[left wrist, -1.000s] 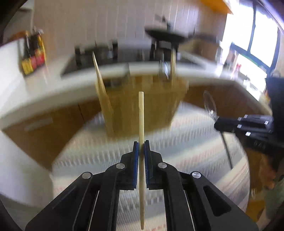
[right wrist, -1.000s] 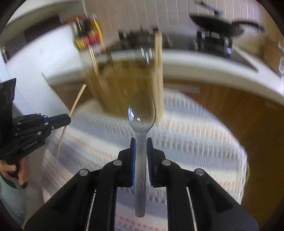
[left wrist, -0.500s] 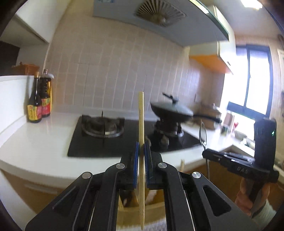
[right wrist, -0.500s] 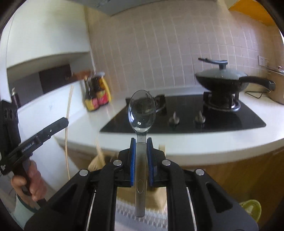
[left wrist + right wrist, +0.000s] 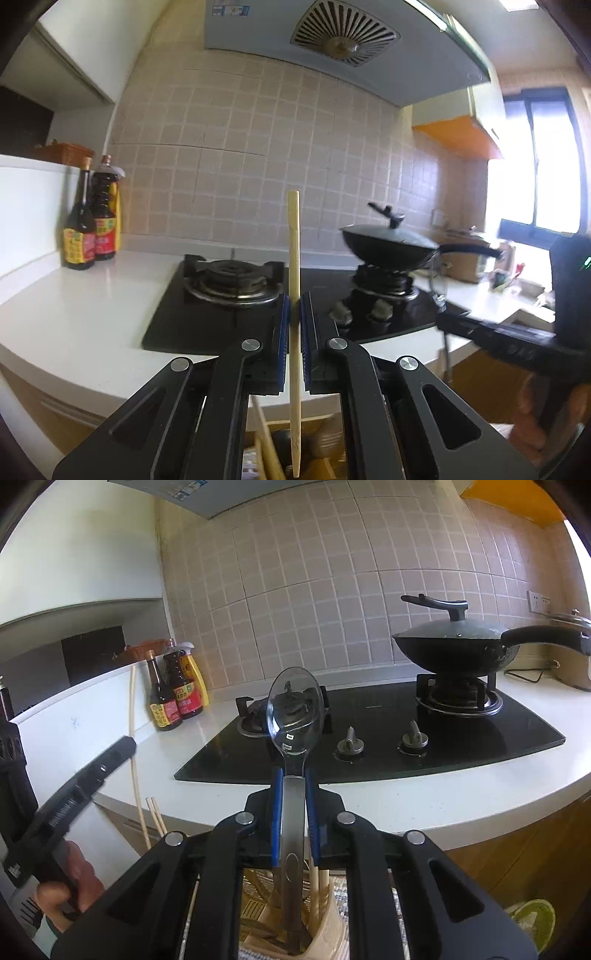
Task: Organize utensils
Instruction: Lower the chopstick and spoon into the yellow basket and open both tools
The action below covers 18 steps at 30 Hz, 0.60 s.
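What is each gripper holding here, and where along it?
Left gripper pinches a chopstick about midway along its length. Right gripper clamps a spoon on the handle, just below the bowl.

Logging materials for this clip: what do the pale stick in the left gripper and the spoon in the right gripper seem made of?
Pale tan chopstick: probably bamboo or wood, matte and unglossy. Grey spoon: the bowl looks see-through, showing the burner behind, so perhaps clear plastic; its handle looks like brushed metal.
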### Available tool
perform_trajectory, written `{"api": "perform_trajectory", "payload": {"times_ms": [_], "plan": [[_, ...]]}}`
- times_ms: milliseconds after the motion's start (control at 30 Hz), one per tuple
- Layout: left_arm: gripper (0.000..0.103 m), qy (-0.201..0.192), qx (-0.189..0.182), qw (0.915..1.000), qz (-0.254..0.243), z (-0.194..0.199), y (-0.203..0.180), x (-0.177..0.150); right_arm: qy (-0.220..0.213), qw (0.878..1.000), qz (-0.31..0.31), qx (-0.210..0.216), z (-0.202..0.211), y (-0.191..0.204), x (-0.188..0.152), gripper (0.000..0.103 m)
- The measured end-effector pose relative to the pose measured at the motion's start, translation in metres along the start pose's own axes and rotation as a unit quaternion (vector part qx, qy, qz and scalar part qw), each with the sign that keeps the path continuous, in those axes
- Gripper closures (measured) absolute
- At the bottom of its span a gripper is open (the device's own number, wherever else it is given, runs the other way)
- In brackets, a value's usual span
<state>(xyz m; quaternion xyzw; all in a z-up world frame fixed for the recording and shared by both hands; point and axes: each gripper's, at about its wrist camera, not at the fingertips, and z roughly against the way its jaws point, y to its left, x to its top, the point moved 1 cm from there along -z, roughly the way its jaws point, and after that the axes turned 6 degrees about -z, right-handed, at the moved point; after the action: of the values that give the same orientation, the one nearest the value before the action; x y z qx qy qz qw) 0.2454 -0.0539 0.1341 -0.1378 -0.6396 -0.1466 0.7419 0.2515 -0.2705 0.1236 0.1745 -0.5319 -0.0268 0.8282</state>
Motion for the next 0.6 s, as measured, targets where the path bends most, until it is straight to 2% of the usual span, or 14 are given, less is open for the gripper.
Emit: {"api": "perform_trajectory", "payload": {"times_ms": [200, 267, 333, 400, 467, 600], "plan": [[0.098, -0.003, -0.007, 0.9999, 0.007, -0.004, 0.004, -0.017, -0.010, 1.000, 0.020, -0.006, -0.003, 0.002, -0.014, 0.093], [0.095, -0.009, -0.007, 0.9999, 0.006, 0.000, 0.004, -0.021, -0.017, 0.999, 0.025, -0.015, 0.000, 0.001, -0.021, 0.092], [0.074, -0.010, -0.011, 0.9998, 0.009, 0.005, 0.004, -0.024, -0.015, 1.000, 0.025, -0.008, 0.005, 0.000, -0.024, 0.092], [0.069, -0.012, -0.010, 0.9998, 0.008, 0.011, 0.003, -0.025, -0.014, 1.000, 0.023, -0.006, 0.012, -0.002, -0.025, 0.091], [0.067, -0.012, -0.009, 0.9999, 0.006, 0.018, 0.002, -0.023, -0.008, 1.000, 0.018, 0.000, 0.020, -0.003, -0.027, 0.090], [0.051, -0.016, -0.016, 0.9996, 0.019, 0.042, 0.003, -0.020, 0.001, 1.000, 0.005, 0.002, 0.044, -0.008, -0.037, 0.088]]}}
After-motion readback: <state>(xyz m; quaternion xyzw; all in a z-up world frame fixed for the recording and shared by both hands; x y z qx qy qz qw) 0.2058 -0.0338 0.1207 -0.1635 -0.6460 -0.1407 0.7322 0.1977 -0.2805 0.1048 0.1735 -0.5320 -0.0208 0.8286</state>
